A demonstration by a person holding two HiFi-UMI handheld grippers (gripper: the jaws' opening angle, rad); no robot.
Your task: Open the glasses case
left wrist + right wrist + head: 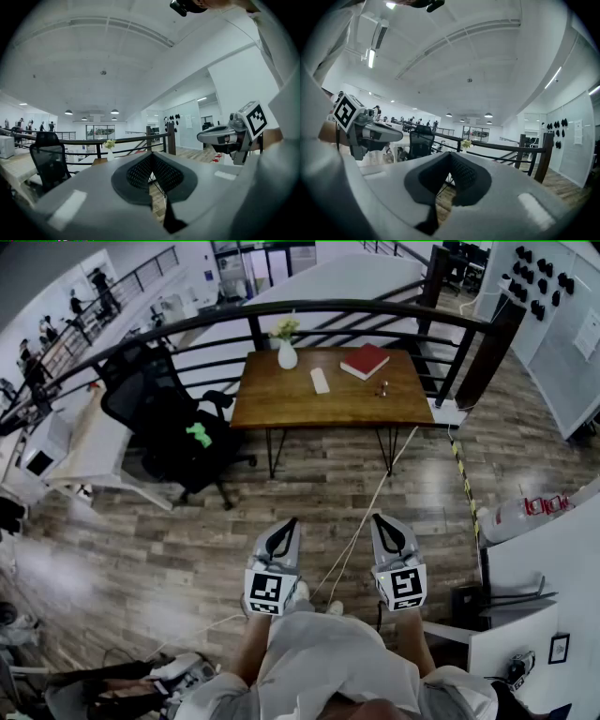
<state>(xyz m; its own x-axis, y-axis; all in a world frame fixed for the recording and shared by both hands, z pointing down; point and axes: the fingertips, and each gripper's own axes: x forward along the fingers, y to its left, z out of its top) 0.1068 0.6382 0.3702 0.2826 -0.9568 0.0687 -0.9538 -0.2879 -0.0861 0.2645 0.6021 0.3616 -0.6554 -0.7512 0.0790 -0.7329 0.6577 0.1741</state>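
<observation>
A white oblong glasses case lies shut on the wooden table across the room, far ahead of both grippers. My left gripper and right gripper hang side by side close to my body, pointing level toward the table. Both are shut with nothing between the jaws. The left gripper view shows its own jaws pressed together, with the right gripper to the side. In the right gripper view the jaws also meet, and the left gripper is beside them.
On the table stand a white vase with flowers, a red book and a small dark object. A black office chair stands left of the table, and a black railing runs behind it. A cable crosses the wooden floor.
</observation>
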